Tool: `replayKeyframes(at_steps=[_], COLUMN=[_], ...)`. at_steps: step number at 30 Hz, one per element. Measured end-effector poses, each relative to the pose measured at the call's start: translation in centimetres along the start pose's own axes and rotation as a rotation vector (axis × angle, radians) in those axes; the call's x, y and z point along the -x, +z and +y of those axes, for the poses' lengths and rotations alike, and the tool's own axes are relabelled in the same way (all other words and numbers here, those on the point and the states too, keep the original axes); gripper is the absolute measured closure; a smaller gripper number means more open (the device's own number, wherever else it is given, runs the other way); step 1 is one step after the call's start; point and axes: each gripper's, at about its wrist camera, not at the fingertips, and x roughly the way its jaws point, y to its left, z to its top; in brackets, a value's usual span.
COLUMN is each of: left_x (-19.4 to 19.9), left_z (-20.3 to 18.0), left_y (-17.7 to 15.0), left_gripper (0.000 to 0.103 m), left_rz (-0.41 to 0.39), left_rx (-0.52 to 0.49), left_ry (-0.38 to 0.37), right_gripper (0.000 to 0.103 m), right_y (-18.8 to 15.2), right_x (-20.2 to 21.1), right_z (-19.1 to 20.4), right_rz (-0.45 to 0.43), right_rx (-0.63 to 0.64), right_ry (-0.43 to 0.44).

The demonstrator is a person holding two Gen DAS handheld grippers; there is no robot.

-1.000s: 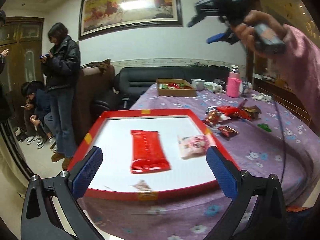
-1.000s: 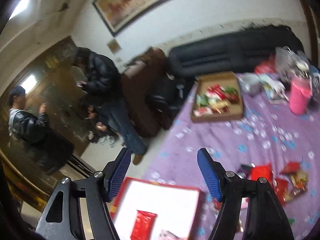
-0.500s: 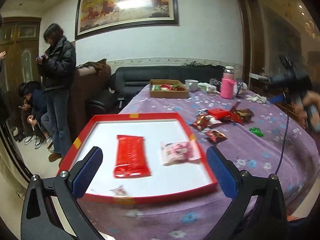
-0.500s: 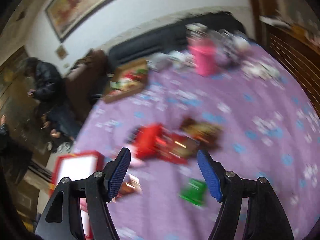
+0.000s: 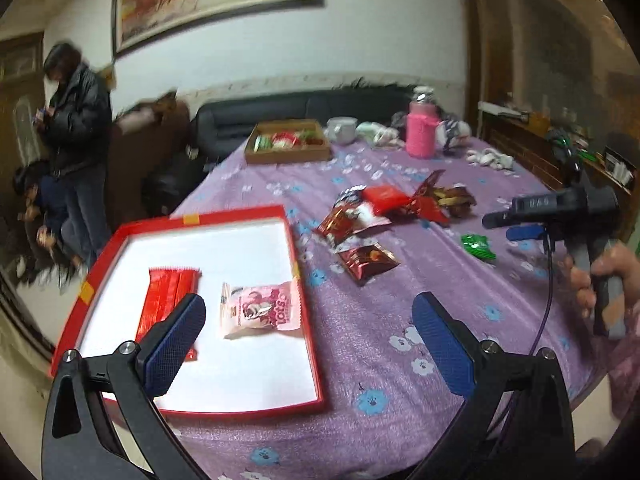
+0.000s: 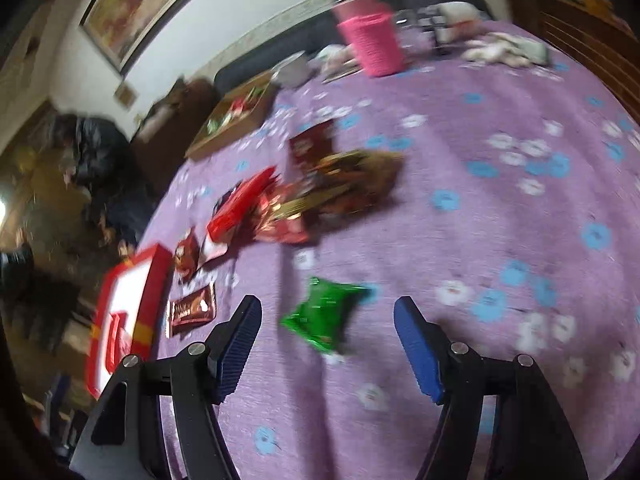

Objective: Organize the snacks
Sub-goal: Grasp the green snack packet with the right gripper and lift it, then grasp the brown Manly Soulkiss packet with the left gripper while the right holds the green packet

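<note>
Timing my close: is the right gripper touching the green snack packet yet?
Apart. The right wrist view shows the green snack packet lying on the cloth beyond the open right gripper, purple cloth visible between each pad and the packet.

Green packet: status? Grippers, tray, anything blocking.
Right gripper open, empty, lined up on green packet. Left gripper open, empty, over red tray edge. Tray holds two snacks. Nothing blocking.

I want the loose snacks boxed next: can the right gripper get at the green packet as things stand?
Probably yes. The right gripper is open and empty, and the green packet lies alone on the purple tablecloth just ahead of its jaws, with nothing between them.
</note>
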Motion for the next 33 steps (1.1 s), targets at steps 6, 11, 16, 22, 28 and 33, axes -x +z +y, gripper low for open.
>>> replayKeyframes(at_steps=[6, 11, 16, 22, 28, 33], left_x=[-1.9, -4.9, -10.0, -15.3, -17.3, -17.8], left_z=[0.0, -2.9, -5.5, -7.2, -7.8, -7.9], left_y=[2.9, 5.2, 6.7, 6.5, 5.0, 4.2], left_gripper=[0.000, 0.000, 0.000, 0.000, 0.015, 0.040], left_rz=[0.044, 0.081, 0.193, 0.341, 0.426, 0.443], left_rx=[0.015, -0.089, -0.158, -0.198, -0.216, -0.197], left_ry=[0.062, 0.080, 0.062, 0.060, 0.014, -0.069], right_gripper=[0.073, 0.079, 0.080, 0.080, 0.080, 0.080], right_y=[0.3, -0.5, 0.3, 1.6, 1.3, 1.3], right_x=[-3.9, -3.6, -3.0, -2.1, -2.0, -2.0], right_z=[0.9, 1.7, -1.0, -6.2, -6.0, -7.2], right_rz=[0.108, 0.084, 0.063, -0.011, -0.049, -0.053], right_rx=[0.021, 0.146, 0.133, 0.015, 0.049, -0.003], right_ry=[-0.103, -0.149, -0.129, -0.014, 0.004, 0.065])
